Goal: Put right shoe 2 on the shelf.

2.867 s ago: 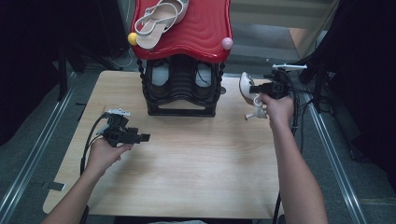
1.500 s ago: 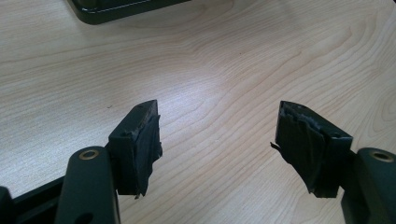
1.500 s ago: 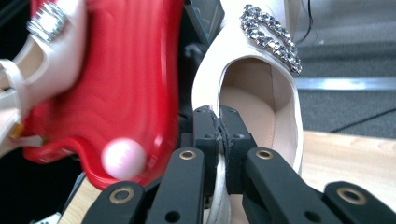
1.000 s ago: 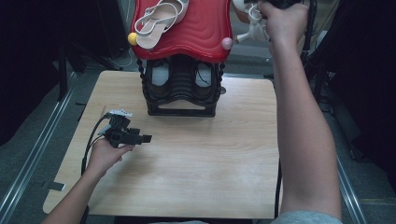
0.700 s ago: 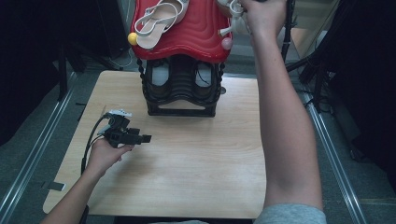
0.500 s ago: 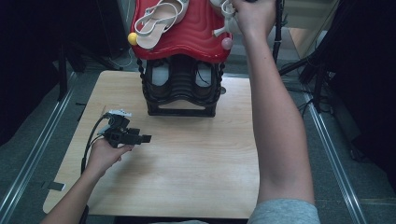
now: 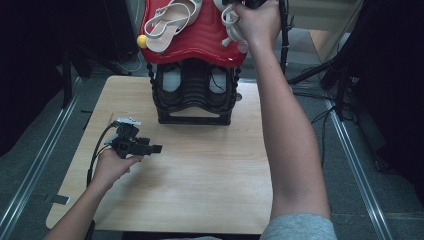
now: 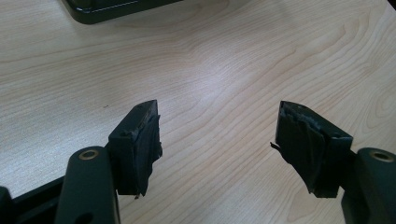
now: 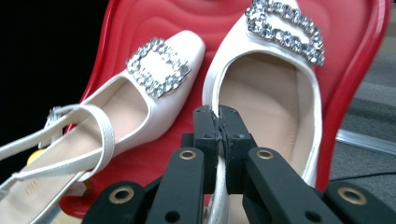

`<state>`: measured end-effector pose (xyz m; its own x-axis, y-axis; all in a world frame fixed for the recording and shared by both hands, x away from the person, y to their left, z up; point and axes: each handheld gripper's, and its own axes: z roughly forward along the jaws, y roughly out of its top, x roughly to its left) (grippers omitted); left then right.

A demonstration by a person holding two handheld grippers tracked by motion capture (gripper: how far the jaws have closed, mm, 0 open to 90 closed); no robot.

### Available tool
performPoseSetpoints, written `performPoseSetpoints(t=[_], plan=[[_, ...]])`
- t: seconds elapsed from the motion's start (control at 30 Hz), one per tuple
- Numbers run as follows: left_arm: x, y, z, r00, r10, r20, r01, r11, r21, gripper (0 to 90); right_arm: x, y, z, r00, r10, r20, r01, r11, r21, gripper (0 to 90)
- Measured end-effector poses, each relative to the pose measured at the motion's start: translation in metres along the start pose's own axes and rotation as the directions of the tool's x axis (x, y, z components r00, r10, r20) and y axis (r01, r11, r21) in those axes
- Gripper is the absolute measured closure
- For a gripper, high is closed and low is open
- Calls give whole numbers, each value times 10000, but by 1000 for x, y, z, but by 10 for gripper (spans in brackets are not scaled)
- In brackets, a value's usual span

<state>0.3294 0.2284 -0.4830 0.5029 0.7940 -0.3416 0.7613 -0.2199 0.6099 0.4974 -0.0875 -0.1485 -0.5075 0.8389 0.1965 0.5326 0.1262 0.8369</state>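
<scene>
I count two cream shoes with crystal buckles: one shoe (image 9: 140, 102) lies flat on the red tray (image 9: 355, 70), the second shoe (image 9: 271, 107) sits beside it, just touching, its back rim pinched in my right tool (image 9: 222, 126). My left tool (image 8: 219, 140) hangs spread over bare wood with nothing between. One black rack (image 7: 195, 95) under the tray, maybe more footwear inside, too dark. Pale wood counter (image 7: 200, 175), grey floor (image 7: 360, 200), metal rails, dark surroundings.
</scene>
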Motion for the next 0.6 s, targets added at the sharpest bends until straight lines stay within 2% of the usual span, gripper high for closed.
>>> performPoseSetpoints(t=[0.1,0.2,0.6], plan=[[0,0,0,10000,14,-48,-14,10000,23,312,3,-4,5,9996,-277,56,276,9994,198,888],[0,0,1,10000,15,-24,-15,10000,45,312,3,-9,10,9994,-360,-2,360,9985,401,888],[0,0,1,10000,5,-38,-5,10000,50,312,6,-18,19,9990,-440,-114,448,9954,851,881]])
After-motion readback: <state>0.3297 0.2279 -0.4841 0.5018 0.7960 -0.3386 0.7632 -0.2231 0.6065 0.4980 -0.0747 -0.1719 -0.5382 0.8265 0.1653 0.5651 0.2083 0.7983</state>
